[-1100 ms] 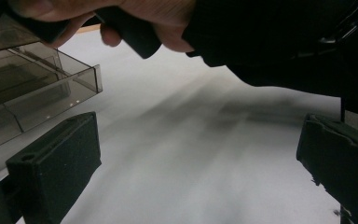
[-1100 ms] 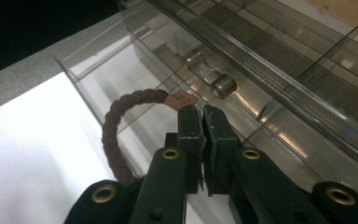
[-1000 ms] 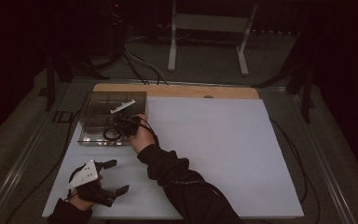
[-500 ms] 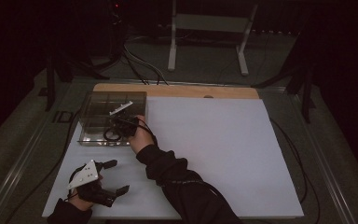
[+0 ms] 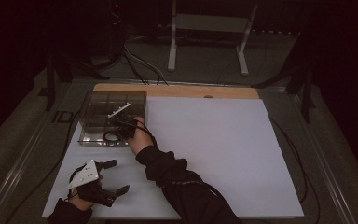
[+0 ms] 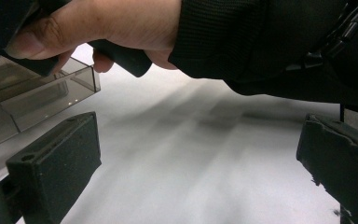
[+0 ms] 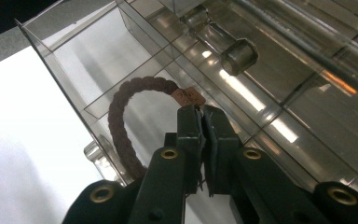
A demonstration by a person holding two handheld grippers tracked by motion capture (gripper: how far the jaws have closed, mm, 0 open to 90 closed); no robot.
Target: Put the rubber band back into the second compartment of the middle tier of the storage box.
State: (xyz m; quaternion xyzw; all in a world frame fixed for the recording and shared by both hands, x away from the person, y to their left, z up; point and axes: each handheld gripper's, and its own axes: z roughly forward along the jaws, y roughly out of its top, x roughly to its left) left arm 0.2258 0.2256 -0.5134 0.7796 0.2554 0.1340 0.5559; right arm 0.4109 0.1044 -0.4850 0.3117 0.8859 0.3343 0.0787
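Observation:
A smoky clear compartment box (image 5: 93, 105) stands at the table's left back. My right gripper (image 5: 122, 126) reaches into it from the right, with the person's hand behind it. In the right gripper view its jaws (image 7: 201, 112) are shut on a dark reddish braided band (image 7: 121, 107), pinched right beside its small tan tag (image 7: 188, 97). The band's loop curves down to the left inside a compartment (image 7: 74, 60). My left gripper (image 5: 117, 176) rests near the table's front left, open, with bare white surface between its pads (image 6: 51, 163).
A white strip (image 5: 119, 109) lies in the box's back part, and a clear cylinder (image 7: 237, 56) sits in a neighbouring compartment. The white table top (image 5: 223, 140) stretches to the right, with a wooden edge (image 5: 177, 90) at the back. Cables (image 5: 140, 65) and a stand lie on the floor beyond.
The right hand has crept slightly to the left at the box. The left gripper has kept still.

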